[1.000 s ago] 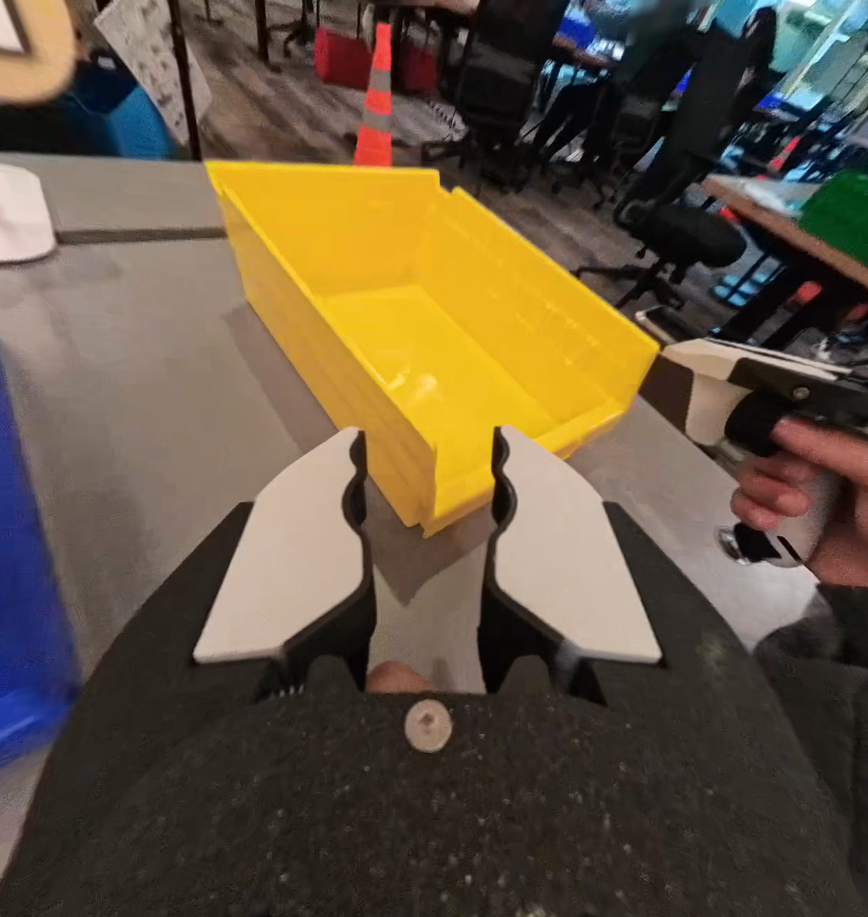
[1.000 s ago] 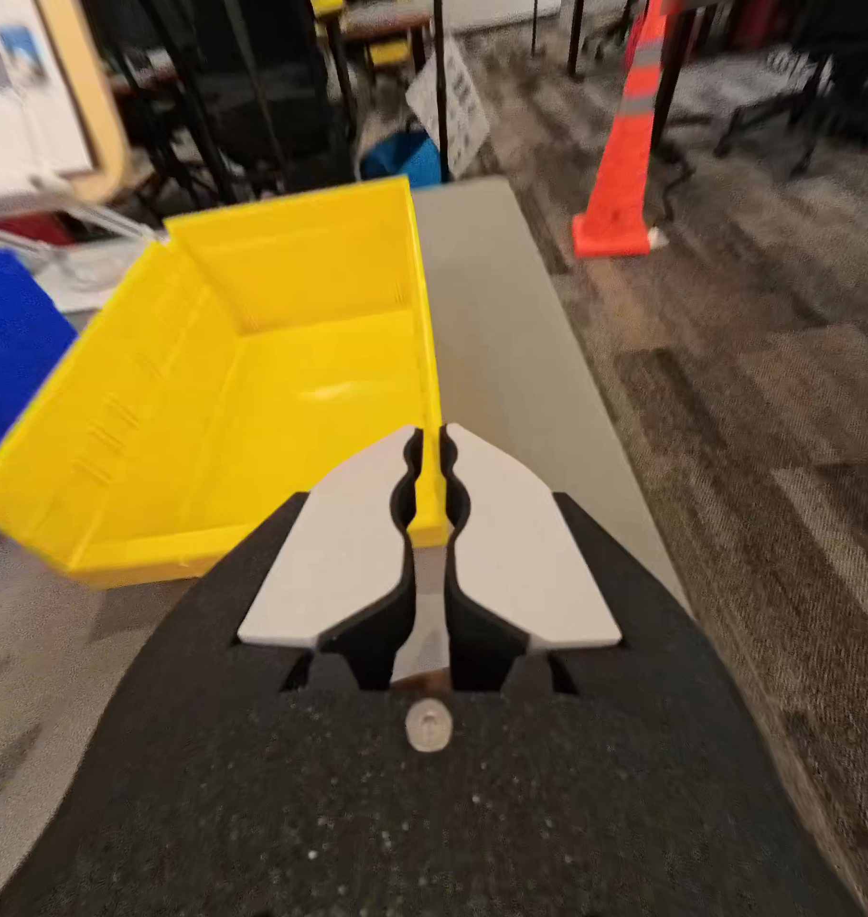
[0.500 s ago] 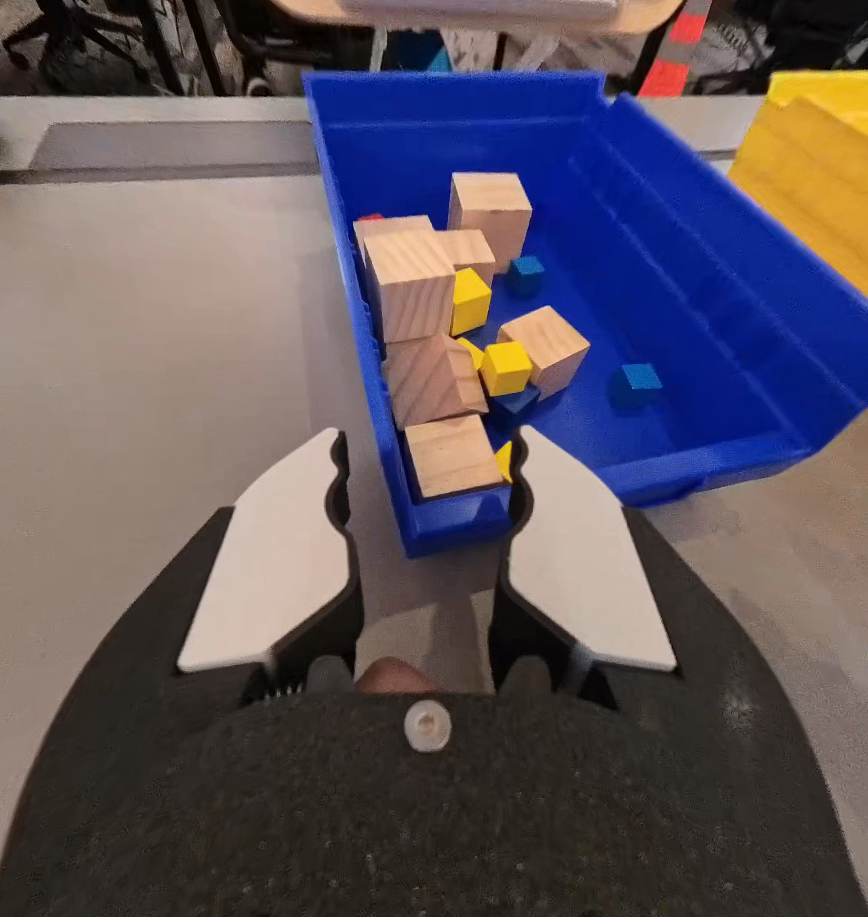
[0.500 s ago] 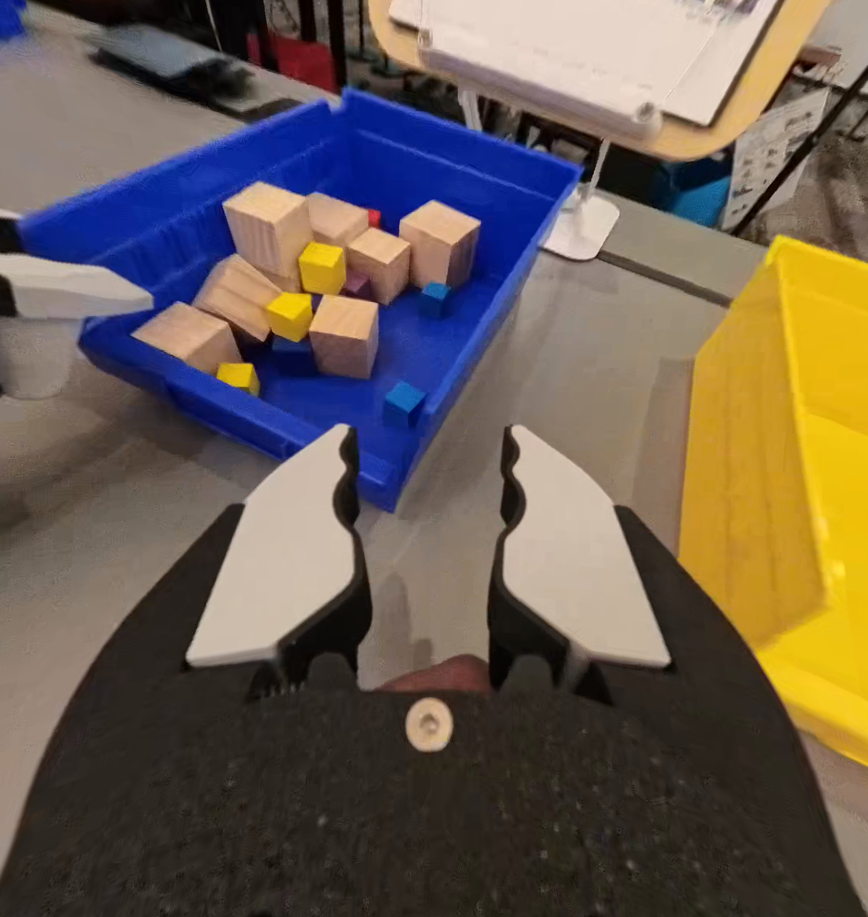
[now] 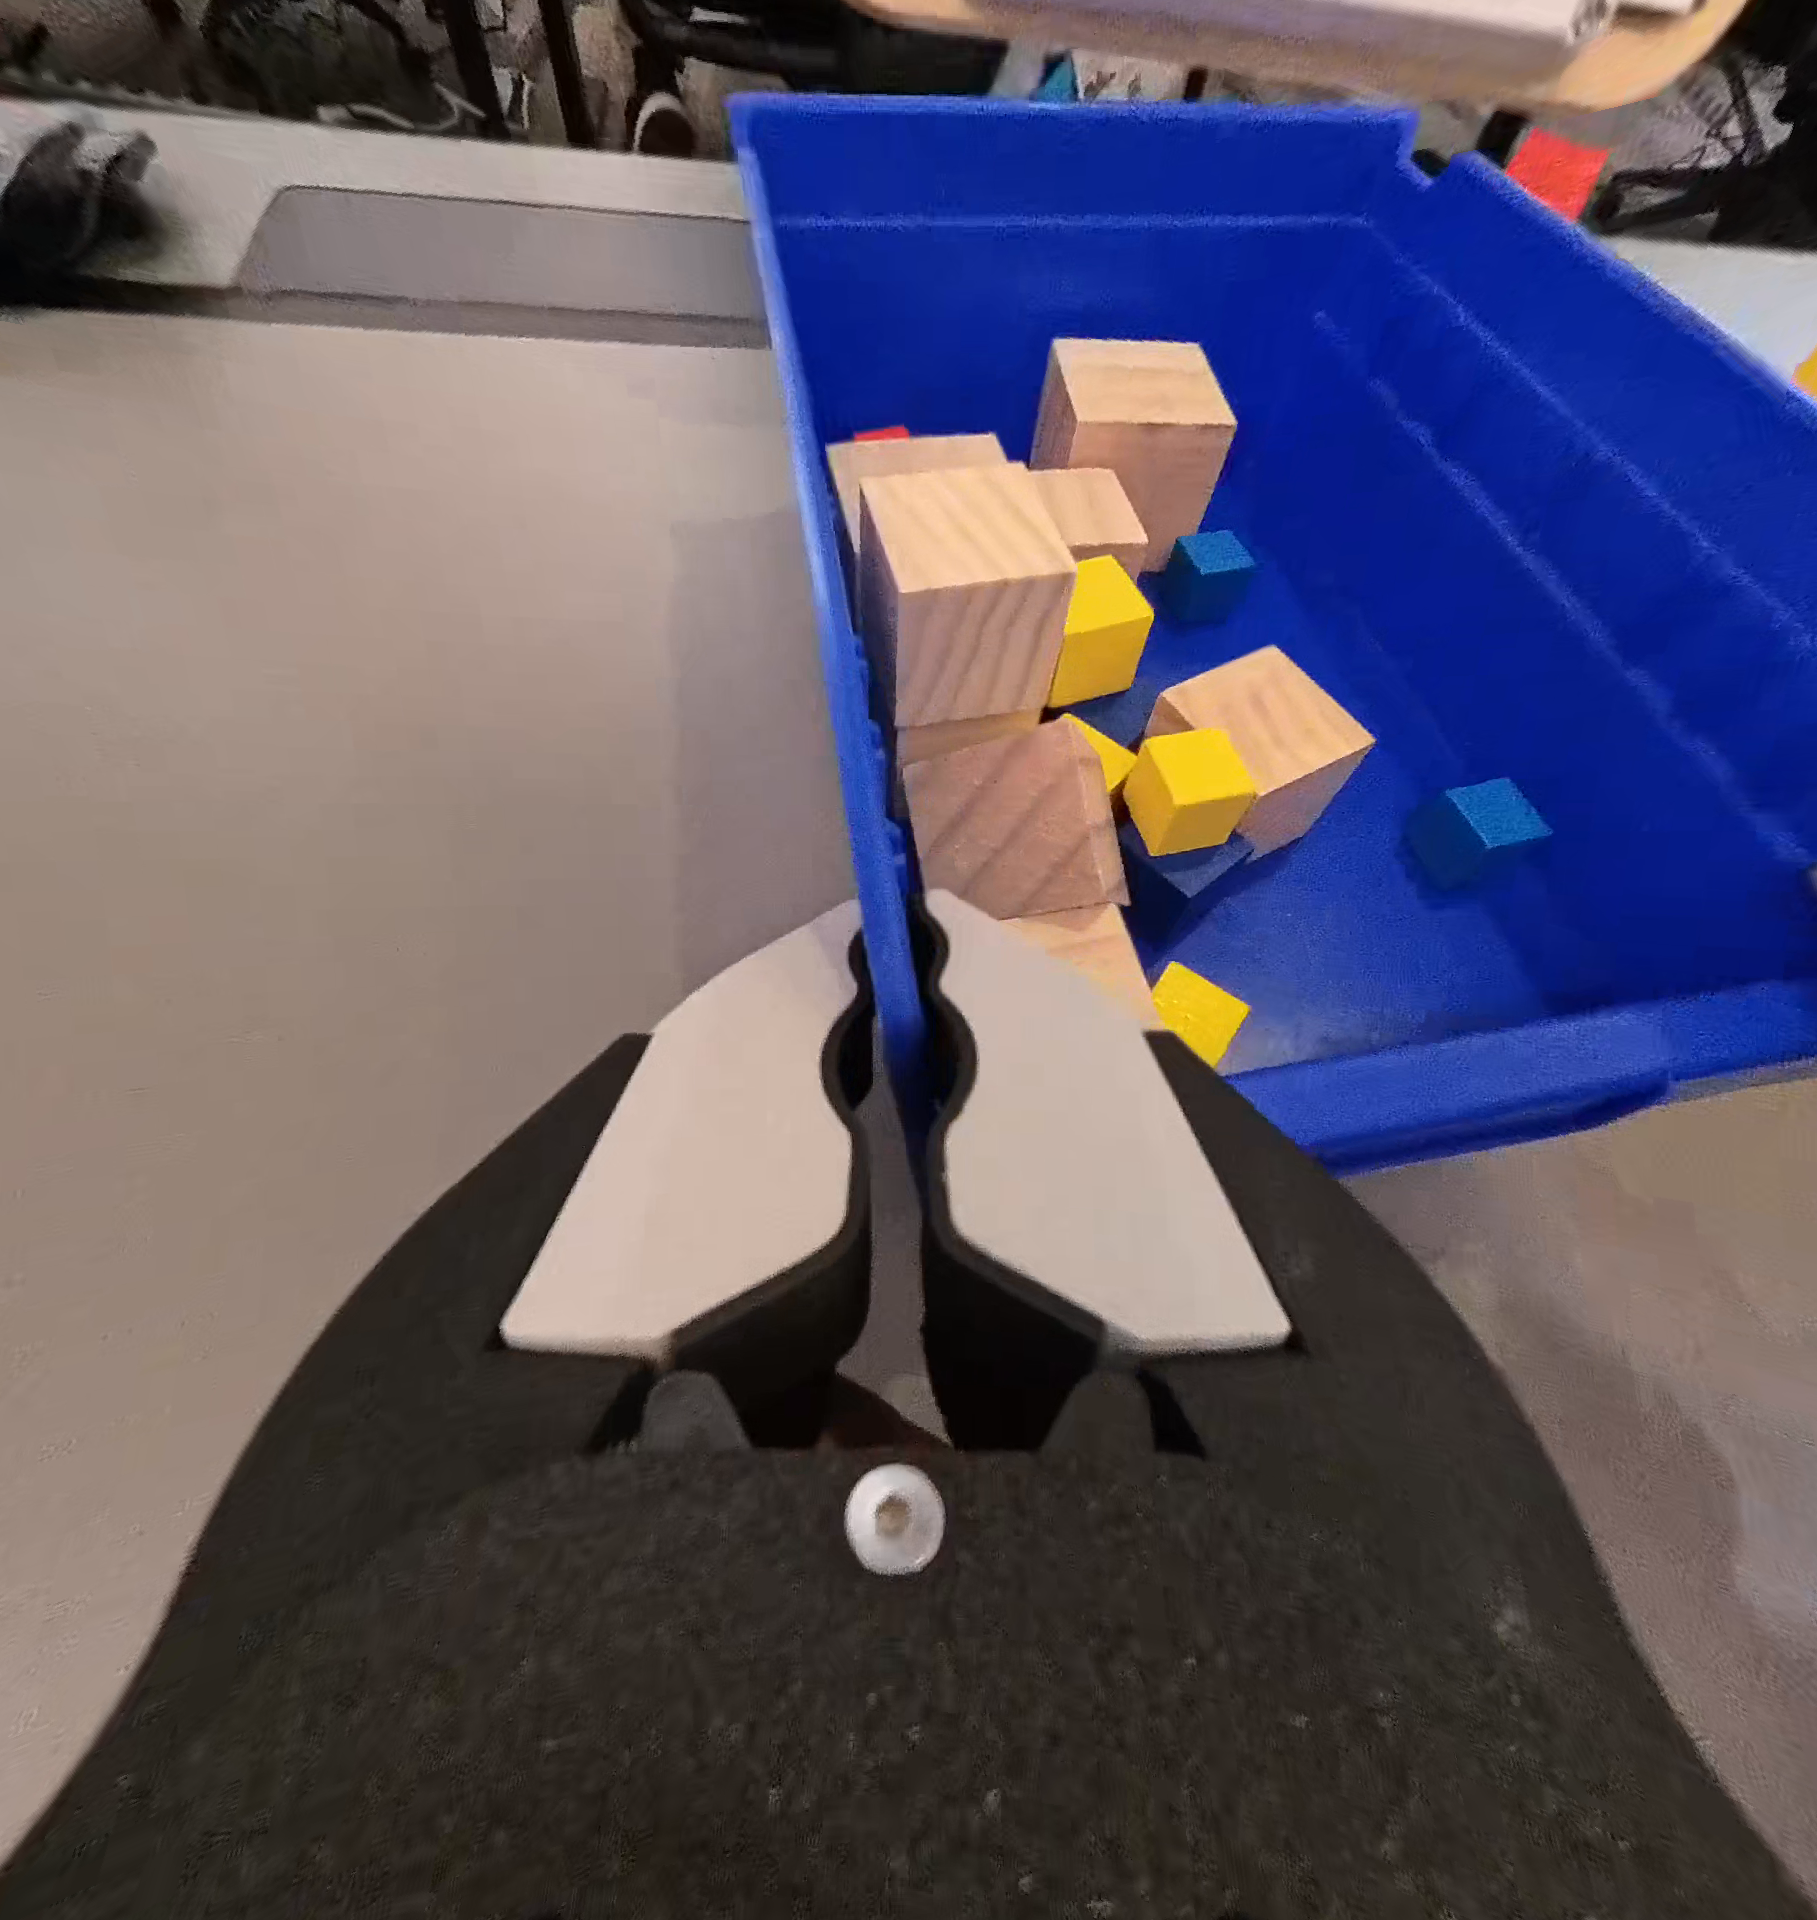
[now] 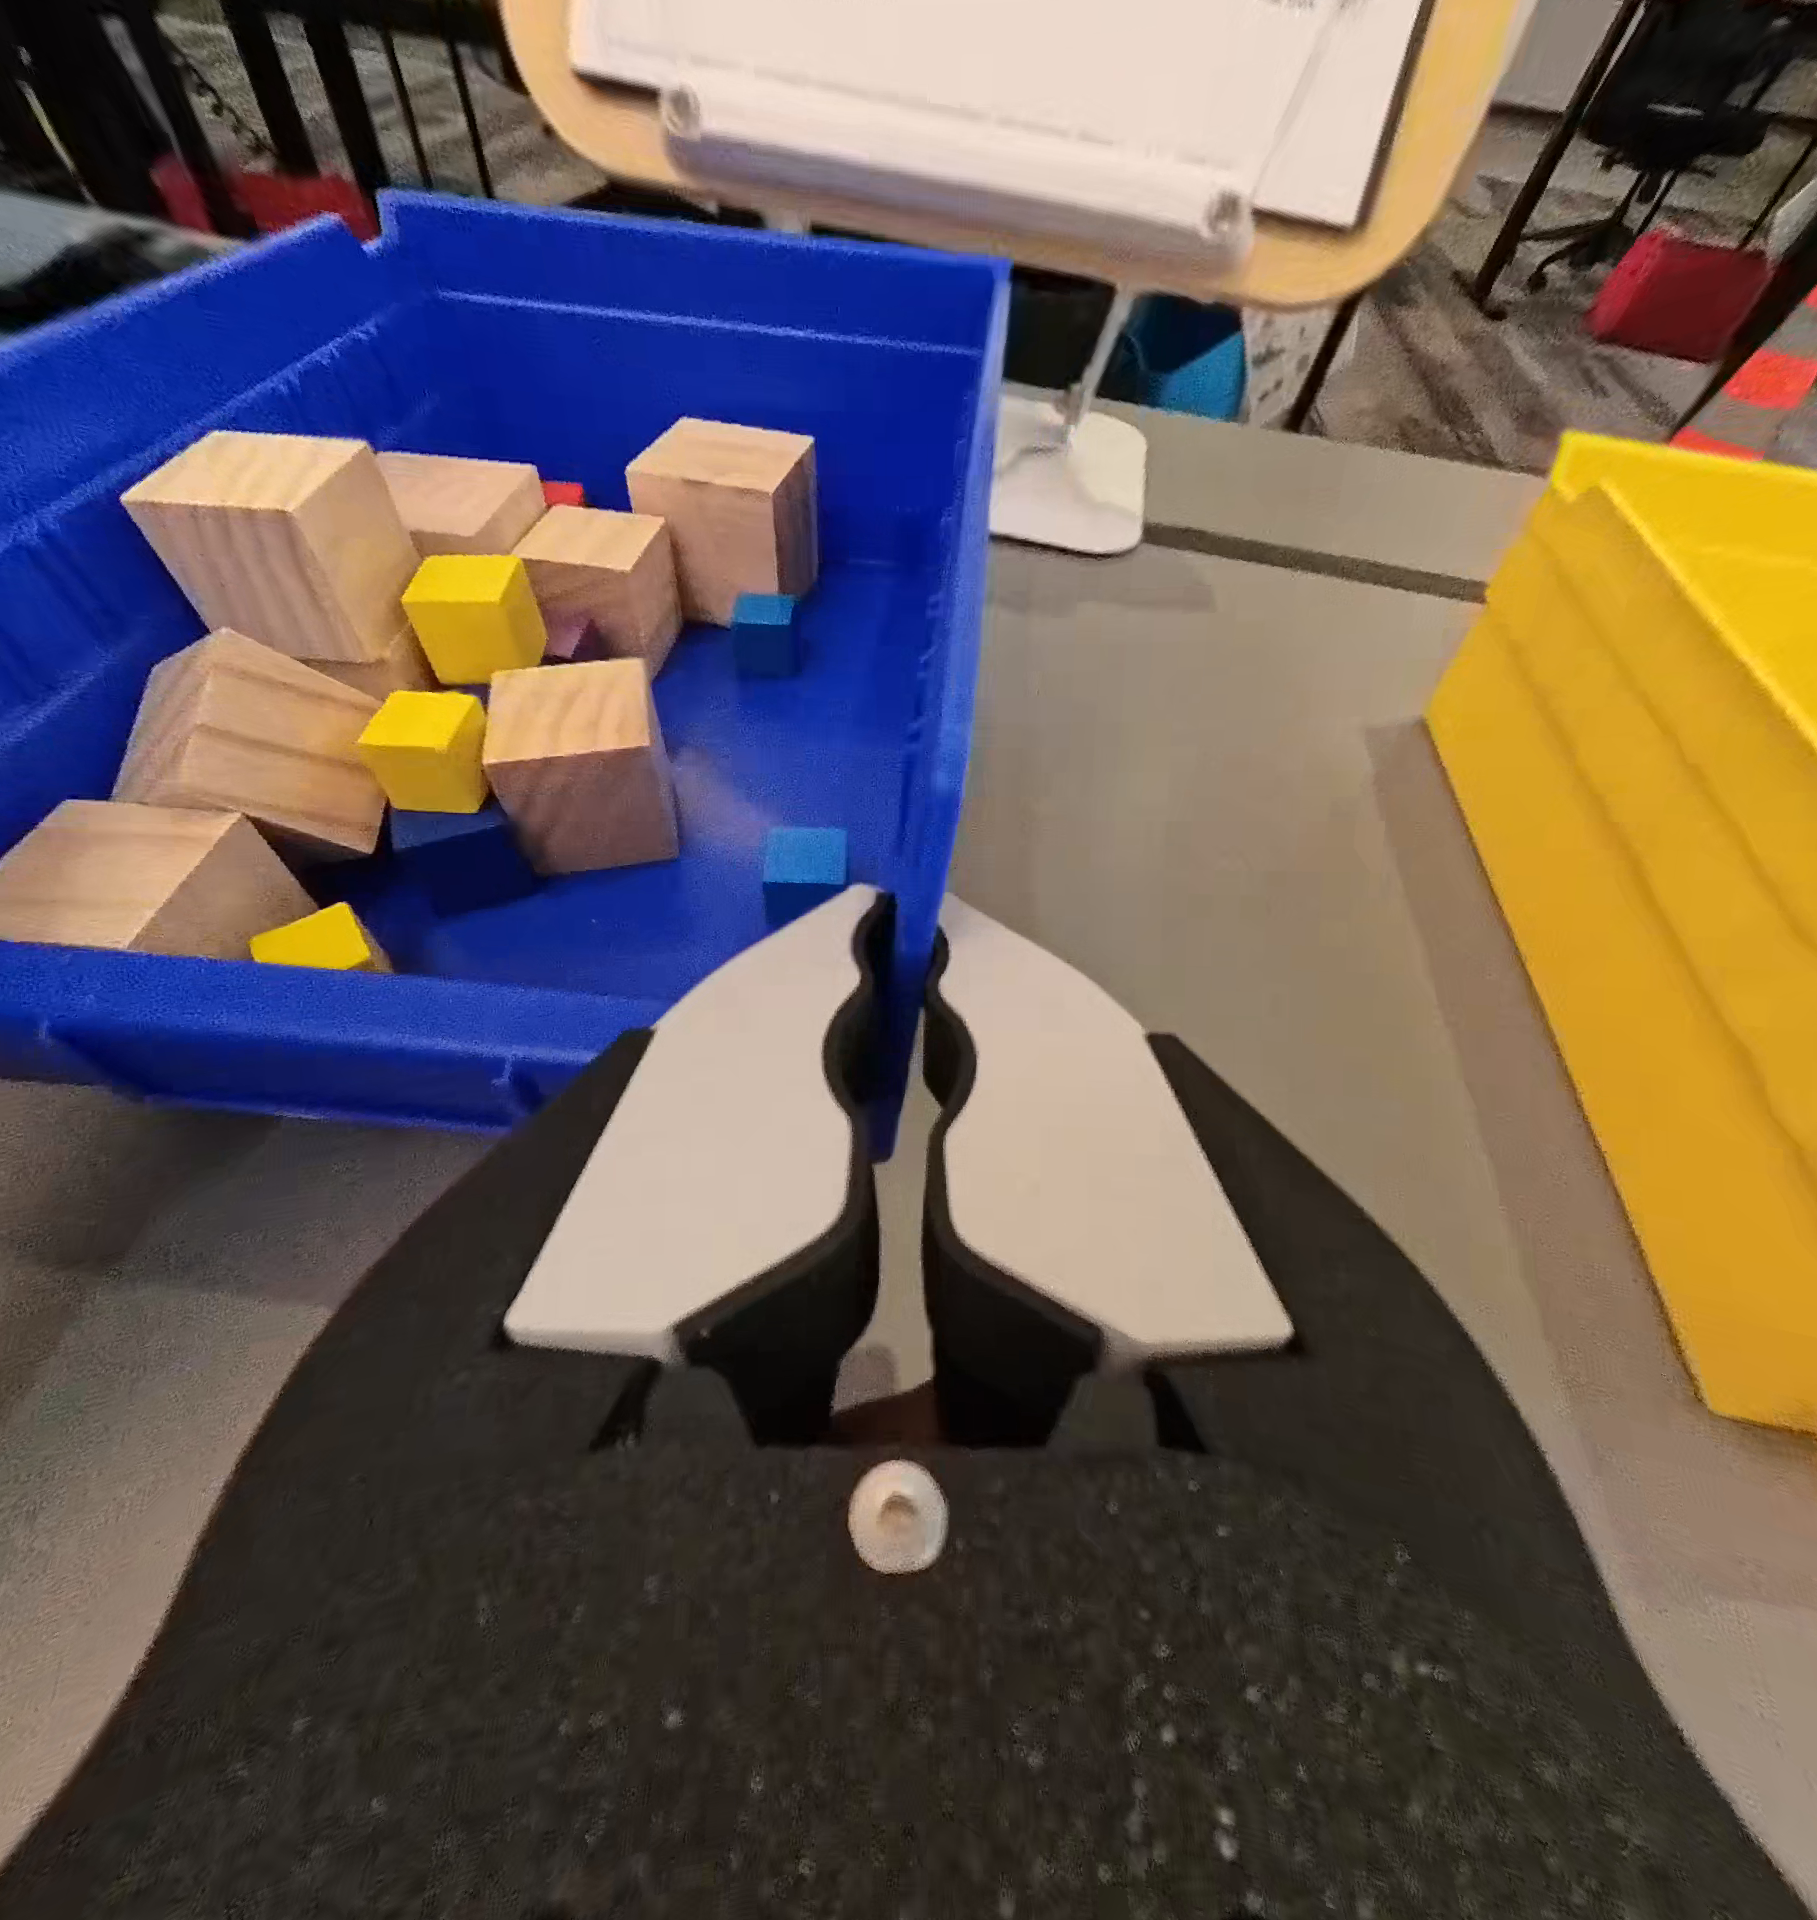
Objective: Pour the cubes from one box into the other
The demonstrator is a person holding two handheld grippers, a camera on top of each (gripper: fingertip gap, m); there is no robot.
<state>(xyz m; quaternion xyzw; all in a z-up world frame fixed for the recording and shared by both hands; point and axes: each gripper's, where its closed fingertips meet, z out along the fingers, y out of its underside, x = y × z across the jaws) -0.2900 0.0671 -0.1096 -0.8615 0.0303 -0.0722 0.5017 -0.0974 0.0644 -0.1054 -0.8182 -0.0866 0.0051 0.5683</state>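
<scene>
Gripping the blue box (image 5: pixel 1330 239) by its two long side walls, I am at the grasp step, with lifting and pouring not yet begun. My left gripper (image 5: pixel 896 940) is closed onto the wall nearest the piled cubes, one finger outside and one inside. My right gripper (image 6: pixel 909 935) is clamped the same way on the opposite wall, close to the front corner. Both walls sit pinched in the narrow gap between my fingers. The box rests on a grey table (image 5: pixel 364 727) and is open-topped, with a lower front lip. Inside lie several large wooden cubes (image 5: pixel 961 592), heaped against the left wall, with smaller yellow cubes (image 5: pixel 1190 790) and blue cubes (image 5: pixel 1475 826) scattered among them and one red piece barely showing at the back. The yellow box (image 6: pixel 1662 831) stands on the table to my right, apart from the blue one; only its ribbed outer side shows. Next, I judge, both grippers must rise together, carry the box over the yellow one and tip it evenly, since the load leans to one side.
</scene>
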